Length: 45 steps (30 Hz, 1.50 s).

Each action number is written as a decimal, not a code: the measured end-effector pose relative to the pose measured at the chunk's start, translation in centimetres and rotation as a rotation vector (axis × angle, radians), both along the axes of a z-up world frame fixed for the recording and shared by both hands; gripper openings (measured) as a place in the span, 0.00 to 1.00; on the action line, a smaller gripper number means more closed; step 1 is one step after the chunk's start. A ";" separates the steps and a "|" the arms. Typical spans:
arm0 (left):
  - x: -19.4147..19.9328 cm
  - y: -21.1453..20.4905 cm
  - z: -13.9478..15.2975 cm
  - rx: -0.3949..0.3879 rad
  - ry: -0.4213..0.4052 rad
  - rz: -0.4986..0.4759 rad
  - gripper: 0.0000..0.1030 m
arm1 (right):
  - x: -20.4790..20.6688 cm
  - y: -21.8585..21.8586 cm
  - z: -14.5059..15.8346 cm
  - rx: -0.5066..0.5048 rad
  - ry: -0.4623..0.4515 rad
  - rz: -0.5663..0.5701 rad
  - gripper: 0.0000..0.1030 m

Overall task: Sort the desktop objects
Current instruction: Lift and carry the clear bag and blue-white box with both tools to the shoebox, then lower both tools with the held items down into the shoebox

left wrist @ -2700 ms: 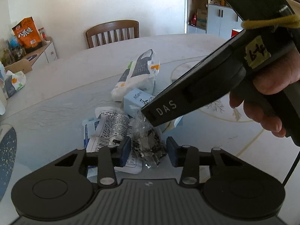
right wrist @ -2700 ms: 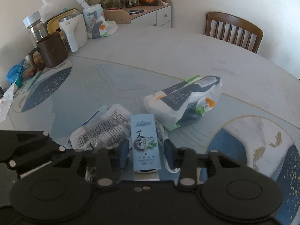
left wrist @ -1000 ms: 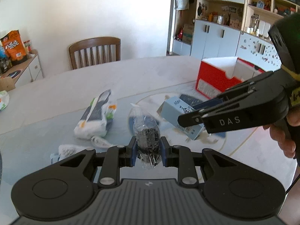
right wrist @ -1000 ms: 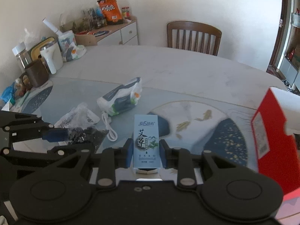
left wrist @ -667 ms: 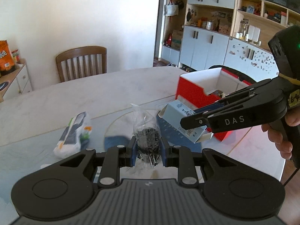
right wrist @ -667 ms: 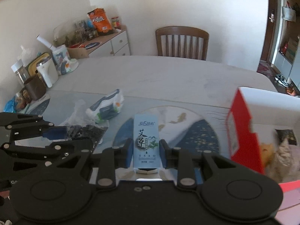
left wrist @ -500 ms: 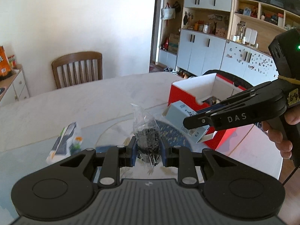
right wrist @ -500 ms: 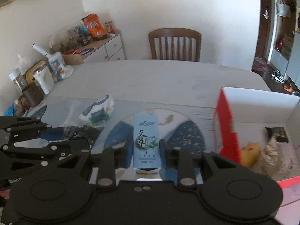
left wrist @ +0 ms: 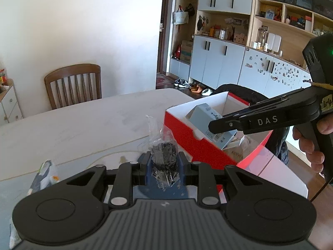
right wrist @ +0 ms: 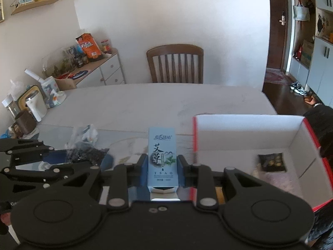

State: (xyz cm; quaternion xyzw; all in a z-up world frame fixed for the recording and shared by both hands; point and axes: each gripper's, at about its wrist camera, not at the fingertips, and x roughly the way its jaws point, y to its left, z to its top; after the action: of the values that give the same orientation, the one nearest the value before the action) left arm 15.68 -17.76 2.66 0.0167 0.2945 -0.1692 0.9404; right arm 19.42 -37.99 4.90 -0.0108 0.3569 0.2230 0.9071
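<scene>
Left gripper (left wrist: 163, 163), low in the centre of the left wrist view, clamped narrow on a clear bag of dark bits (left wrist: 164, 156), above the pale table (left wrist: 83, 120). Right gripper (right wrist: 162, 169), low centre of the right wrist view, pinched on an upright pale blue carton (right wrist: 162, 158); seen at centre right of the left view with that carton over the open top of the red box (left wrist: 199, 143). In the right view, red box at right, white inside, with a dark packet (right wrist: 271, 162) on its floor.
</scene>
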 end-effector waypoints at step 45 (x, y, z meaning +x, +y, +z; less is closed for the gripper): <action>16.5 -17.4 -3.3 0.153 0.146 -0.227 0.23 | 8.5 -15.5 -6.4 -0.065 0.125 -0.227 0.28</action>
State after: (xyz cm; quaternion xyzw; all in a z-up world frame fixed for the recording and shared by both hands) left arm 32.17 -35.17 -0.61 0.1091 0.3702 -0.2521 0.8874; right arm 27.94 -53.48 -1.53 0.0140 0.4188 0.1074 0.9016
